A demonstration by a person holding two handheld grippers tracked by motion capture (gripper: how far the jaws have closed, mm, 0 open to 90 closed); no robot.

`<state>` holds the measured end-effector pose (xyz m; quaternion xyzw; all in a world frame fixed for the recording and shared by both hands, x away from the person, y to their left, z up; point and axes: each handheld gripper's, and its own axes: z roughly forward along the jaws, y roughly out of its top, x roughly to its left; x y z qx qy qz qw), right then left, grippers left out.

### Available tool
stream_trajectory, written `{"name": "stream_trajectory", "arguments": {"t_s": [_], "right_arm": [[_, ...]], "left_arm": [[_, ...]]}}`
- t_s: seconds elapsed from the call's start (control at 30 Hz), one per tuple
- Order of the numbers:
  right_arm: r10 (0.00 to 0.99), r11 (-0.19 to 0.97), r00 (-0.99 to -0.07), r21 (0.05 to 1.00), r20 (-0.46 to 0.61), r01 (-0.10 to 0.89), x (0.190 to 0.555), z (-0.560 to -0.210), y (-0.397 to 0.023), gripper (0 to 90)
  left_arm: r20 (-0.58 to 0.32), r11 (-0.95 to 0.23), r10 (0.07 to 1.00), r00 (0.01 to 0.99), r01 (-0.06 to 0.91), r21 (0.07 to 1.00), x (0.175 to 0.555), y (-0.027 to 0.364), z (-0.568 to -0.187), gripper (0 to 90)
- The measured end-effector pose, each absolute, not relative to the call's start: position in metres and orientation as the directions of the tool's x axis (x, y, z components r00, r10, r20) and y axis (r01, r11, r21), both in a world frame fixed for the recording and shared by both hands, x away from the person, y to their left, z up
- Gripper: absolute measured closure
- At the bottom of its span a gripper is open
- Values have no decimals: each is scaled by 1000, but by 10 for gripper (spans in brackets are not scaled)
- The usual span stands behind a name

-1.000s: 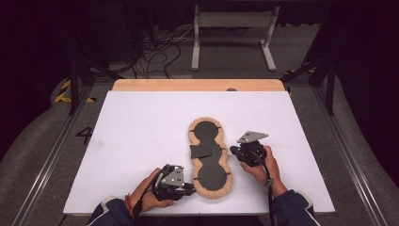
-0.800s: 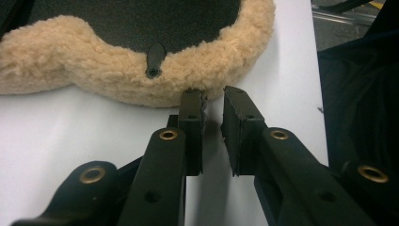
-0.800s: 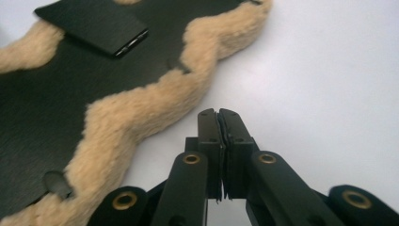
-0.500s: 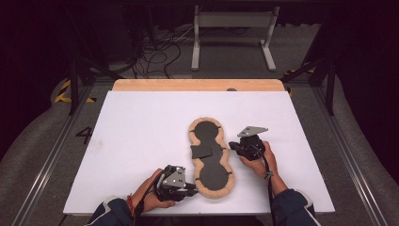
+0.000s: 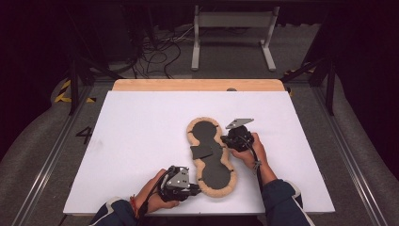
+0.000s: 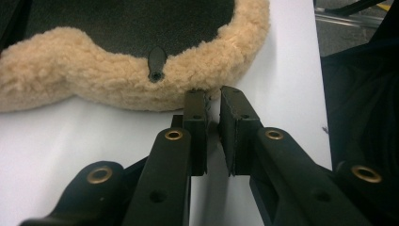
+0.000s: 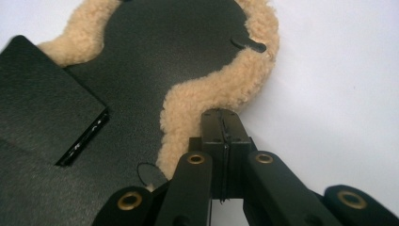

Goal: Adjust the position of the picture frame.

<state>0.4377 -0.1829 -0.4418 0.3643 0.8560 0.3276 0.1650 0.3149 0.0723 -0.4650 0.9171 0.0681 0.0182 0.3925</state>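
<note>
Right hand-held gripper point(image 5: 229, 140), right of centre in the high view: jaws pressed flat together, nothing between, tips touching the fleece rim at the waist of the fleece-edged pad point(image 5: 212, 157). Left hand-held gripper point(image 5: 196, 184), lower centre: jaws nearly closed, a thin slit left, empty, tips just at the fleece rim of the pad's near lobe; jaws just closing a little. Pad lying flat on the white desk point(image 5: 141, 127), centre of frame, peanut-shaped, dark inside, tan border. Likely step: taking hold of the border on both sides. Best done by parting the jaws first, sliding one jaw under the fleece, pinching the rim only. In the way: a dark flap point(image 5: 201, 151) at the waist, small black tabs point(image 7: 248, 44) near the rim. Beyond the desk, upper frame: tangled cables point(image 5: 155, 49), a grey stand point(image 5: 233, 19).
</note>
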Motion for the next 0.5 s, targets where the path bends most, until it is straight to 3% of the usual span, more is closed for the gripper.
{"name": "stream_trajectory", "arguments": {"t_s": [0.5], "right_arm": [[701, 611, -695, 638, -161, 469, 451, -438, -149, 900]], "left_arm": [[-1, -689, 147, 989, 104, 717, 312, 46, -464, 844]]}}
